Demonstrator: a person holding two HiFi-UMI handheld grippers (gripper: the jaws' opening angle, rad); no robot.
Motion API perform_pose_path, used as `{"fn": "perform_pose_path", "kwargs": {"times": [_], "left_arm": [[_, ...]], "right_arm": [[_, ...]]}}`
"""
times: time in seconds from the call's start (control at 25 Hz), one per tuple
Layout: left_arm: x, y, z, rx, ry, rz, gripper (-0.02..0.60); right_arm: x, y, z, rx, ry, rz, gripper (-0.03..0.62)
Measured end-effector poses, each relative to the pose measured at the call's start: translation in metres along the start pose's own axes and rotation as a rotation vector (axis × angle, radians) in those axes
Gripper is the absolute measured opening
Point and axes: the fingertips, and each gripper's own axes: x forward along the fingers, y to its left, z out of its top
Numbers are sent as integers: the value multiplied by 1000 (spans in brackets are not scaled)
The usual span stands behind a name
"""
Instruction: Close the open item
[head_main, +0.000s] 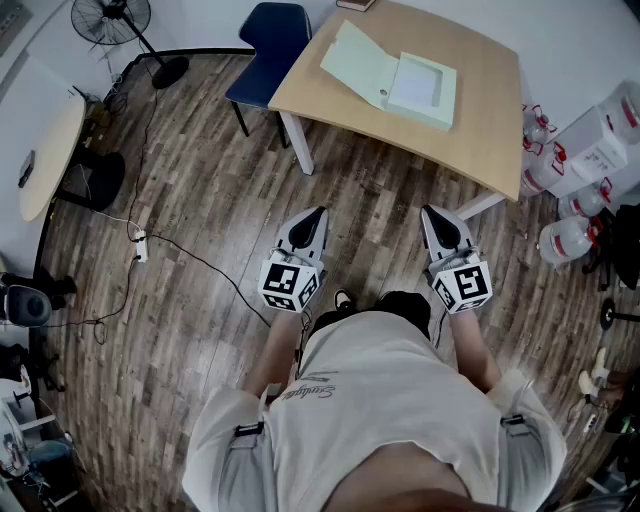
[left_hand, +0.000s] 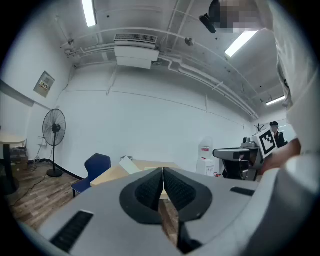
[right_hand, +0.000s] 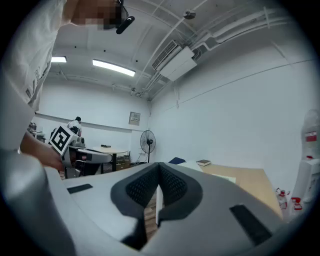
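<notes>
A pale green box (head_main: 420, 90) lies open on the wooden table (head_main: 490, 130), its lid (head_main: 357, 63) folded out flat to the left. Both grippers hang over the floor, well short of the table. My left gripper (head_main: 317, 214) has its jaws pressed together with nothing between them, and so has my right gripper (head_main: 428, 212). In the left gripper view the jaws (left_hand: 163, 172) meet in a thin line, with the table (left_hand: 112, 175) far behind. The right gripper view shows the same closed jaws (right_hand: 159, 167) and the table (right_hand: 245, 177) to the right.
A blue chair (head_main: 268, 50) stands at the table's left end. A standing fan (head_main: 125, 25) and floor cables (head_main: 190, 255) are at the left, beside a round table (head_main: 45, 150). Water bottles (head_main: 570, 235) and boxes (head_main: 600, 140) crowd the right. A book (head_main: 355, 4) lies at the table's far edge.
</notes>
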Motion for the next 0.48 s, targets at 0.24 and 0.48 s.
{"fn": "perform_pose_path", "kwargs": {"times": [0.24,0.48], "left_arm": [[-5,10,-14,-4,10,1,14],[-6,13,-16,-17,16,-10,14]], "right_arm": [[2,14,-16,11,24,22,-5],[8,26,-16,-21,51,40,-5]]}}
